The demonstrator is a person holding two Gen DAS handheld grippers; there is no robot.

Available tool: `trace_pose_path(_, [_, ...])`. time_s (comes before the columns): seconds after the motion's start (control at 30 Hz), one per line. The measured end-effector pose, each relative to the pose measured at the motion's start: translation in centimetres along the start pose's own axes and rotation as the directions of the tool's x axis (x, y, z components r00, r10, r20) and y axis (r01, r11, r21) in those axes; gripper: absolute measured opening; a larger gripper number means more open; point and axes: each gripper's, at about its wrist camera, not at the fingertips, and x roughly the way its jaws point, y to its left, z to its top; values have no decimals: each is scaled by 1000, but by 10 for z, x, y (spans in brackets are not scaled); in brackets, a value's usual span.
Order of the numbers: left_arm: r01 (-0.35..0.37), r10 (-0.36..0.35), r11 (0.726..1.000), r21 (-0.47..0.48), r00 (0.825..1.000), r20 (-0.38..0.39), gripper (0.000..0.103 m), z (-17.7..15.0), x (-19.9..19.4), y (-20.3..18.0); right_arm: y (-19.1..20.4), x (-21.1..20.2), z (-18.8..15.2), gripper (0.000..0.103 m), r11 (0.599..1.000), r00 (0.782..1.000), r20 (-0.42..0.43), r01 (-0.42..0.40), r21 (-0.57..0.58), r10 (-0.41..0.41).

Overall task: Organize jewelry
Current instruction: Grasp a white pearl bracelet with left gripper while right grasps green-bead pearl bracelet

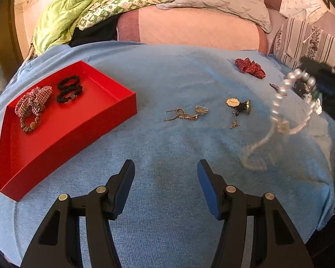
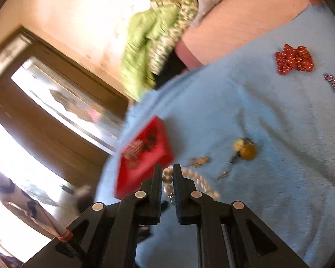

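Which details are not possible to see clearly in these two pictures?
- Left wrist view: the pearl necklace is smeared by motion; its lower end cannot be traced.
- Left wrist view: the right gripper is dark, blurred and cut by the edge.
- Right wrist view: the red tray is blurred, so its contents cannot be identified.
- Both views: writing on the small gold pendant is too small.

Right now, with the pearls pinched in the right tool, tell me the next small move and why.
Probably carry the pearl necklace leftward over the red tray. The right tool is shut on the strand, which already hangs above the blue cloth, and the tray, holding only hair ties, has bare floor near its front.
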Motion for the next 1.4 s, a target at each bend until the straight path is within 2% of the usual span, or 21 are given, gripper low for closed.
trace_pose_path(0.07, [0, 0, 1000, 0, 1000, -1, 57, 0, 1, 0, 1, -4, 1, 10, 1000, 1000, 3, -3, -5, 3])
trace_pose_path(0.17, [3, -3, 1000, -7, 1000, 3, 57, 2, 1, -1, 5, -8, -2, 10, 999, 999, -6, -50, -8, 50])
trace_pose_path(0.23, [12, -12, 1000, -7, 1000, 7, 57, 3, 1, -2, 10, -10, -3, 10, 997, 999, 4, 46, -59, -46])
trace_pose_path(0.4, [71, -72, 997, 19, 997, 13, 57, 3, 1, -12, 0, -17, -3, 10, 994, 995, 11, 104, -32, -104])
trace_pose_path(0.5, [154, -154, 987, 38, 988, 2, 57, 3, 2, -22, -6, -23, -1, 10, 992, 992, 18, 125, -12, -125])
trace_pose_path(0.63, [212, -211, 975, 62, 977, -16, 57, 6, 8, -36, -13, -26, 1, 10, 990, 990, 22, 138, 9, -138])
trace_pose_path(0.8, [207, -202, 973, 106, 978, -53, 52, 9, 20, -50, -14, -33, 0, 11, 990, 990, 29, 141, 7, -141])
trace_pose_path(0.9, [176, -168, 971, 163, 984, -62, 52, 7, 25, -59, -16, -36, 0, 11, 990, 990, 33, 139, 14, -139])
trace_pose_path(1.0, [136, -129, 960, 244, 991, -44, 39, 5, 28, -71, -15, -35, 1, 11, 991, 991, 32, 131, 13, -131])
trace_pose_path(1.07, [104, -101, 953, 284, 995, -23, 10, 4, 28, -77, -14, -31, 1, 11, 992, 991, 22, 129, 3, -129])
trace_pose_path(1.1, [83, -83, 950, 301, 996, -11, 5, 3, 27, -79, -12, -30, 0, 11, 991, 991, 17, 133, -6, -133])
trace_pose_path(1.2, [122, -126, 959, 257, 992, 1, 5, 8, 22, -71, -8, -25, -1, 11, 990, 991, 8, 135, -28, -135])
trace_pose_path(1.3, [169, -191, 962, 214, 978, 88, 5, 16, -2, -60, -4, -24, -2, 11, 990, 991, 7, 134, -48, -134])
trace_pose_path(1.4, [177, -210, 964, 198, 964, 163, 5, 24, -21, -54, -1, -22, -2, 11, 990, 992, 12, 126, -60, -125])
